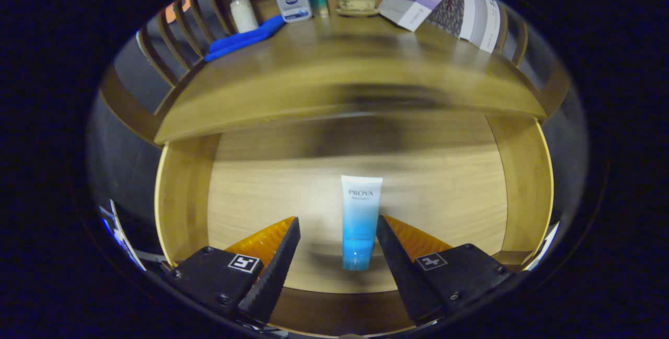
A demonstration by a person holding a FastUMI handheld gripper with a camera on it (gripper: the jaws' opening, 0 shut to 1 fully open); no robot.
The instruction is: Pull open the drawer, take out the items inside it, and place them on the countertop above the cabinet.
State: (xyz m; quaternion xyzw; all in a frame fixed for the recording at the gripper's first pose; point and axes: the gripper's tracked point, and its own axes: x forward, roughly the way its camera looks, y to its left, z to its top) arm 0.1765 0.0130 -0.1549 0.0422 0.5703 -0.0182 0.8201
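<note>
My gripper [337,224] hangs over the open drawer [183,198], fingers spread wide w/ the tube [360,219] lying on the drawer floor between them, nearer the right finger. Beyond, on the desk [334,78]: blue cloth [243,40], bottles, boxes.

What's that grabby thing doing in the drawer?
A person is holding a gripper over an open drawer. Its fingers are spread apart, with a blue and white tube lying on the drawer floor between them, closer to the right finger. Nothing is grabbed yet. The countertop above already holds bottles, a blue cloth, a small lidded cup and boxes, and the tube is meant to go up there too.
</note>
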